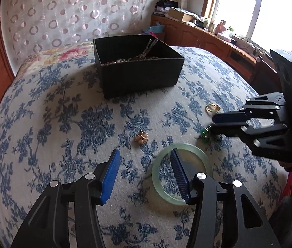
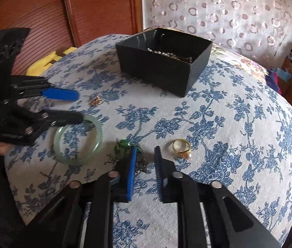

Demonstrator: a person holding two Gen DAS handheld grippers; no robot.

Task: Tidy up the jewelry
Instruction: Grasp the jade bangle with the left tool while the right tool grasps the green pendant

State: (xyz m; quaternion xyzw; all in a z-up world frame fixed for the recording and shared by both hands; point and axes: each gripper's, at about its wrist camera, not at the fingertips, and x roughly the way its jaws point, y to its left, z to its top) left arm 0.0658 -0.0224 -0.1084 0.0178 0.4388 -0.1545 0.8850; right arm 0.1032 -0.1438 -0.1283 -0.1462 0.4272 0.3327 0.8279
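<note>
A black box [image 1: 137,70] [image 2: 162,62] holding beads and hairpins stands at the far side of the blue-flowered cloth. My left gripper [image 1: 144,153] [image 2: 77,107] is open, its right finger over a pale green jade bangle [image 1: 160,165] [image 2: 77,140]; a small rose-gold piece [image 1: 141,137] [image 2: 96,100] lies just ahead. My right gripper [image 2: 145,150] [image 1: 212,122] is open, low over the cloth beside a green pendant [image 2: 125,145] [image 1: 204,133], with a dark small piece [image 2: 143,164] between its fingers. A gold ring [image 2: 181,146] [image 1: 212,107] lies just right of it.
The cloth-covered surface [image 1: 63,113] curves down at its edges. A patterned curtain [image 1: 73,10] hangs behind the box. A wooden sideboard [image 1: 208,37] with clutter stands at the right under a window. A yellow item [image 2: 49,60] lies at the cloth's far left edge.
</note>
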